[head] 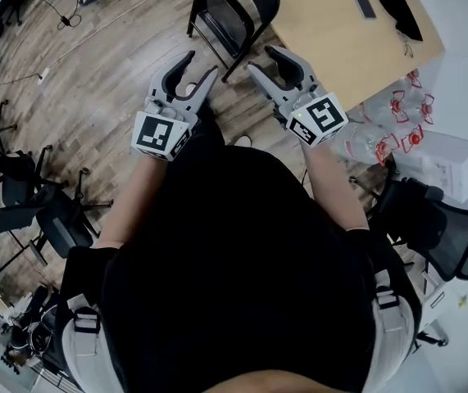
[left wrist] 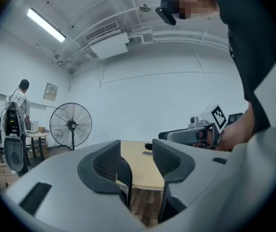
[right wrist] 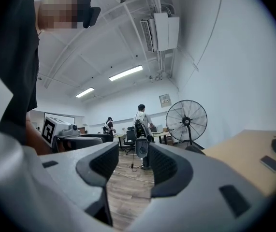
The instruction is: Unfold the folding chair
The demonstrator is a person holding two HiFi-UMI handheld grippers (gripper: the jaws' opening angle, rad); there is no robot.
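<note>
A black folding chair (head: 232, 13) stands on the wood floor just ahead of me, against the corner of a wooden table (head: 332, 39). My left gripper (head: 189, 70) and right gripper (head: 268, 60) are held out side by side, level, a short way before the chair, one toward each side of it. Both are open with nothing between the jaws. In the left gripper view a thin black tube of the chair (left wrist: 124, 172) shows beyond the open left gripper (left wrist: 135, 161), apart from the pads. The right gripper (right wrist: 133, 166) looks past the chair into the room.
On the table lie a phone (head: 364, 2) and a black item (head: 398, 8). Bottled water packs (head: 397, 113) and an office chair (head: 443, 228) stand at my right, more office chairs (head: 29, 199) at my left. A floor fan (right wrist: 186, 121) and two people (right wrist: 140, 122) are across the room.
</note>
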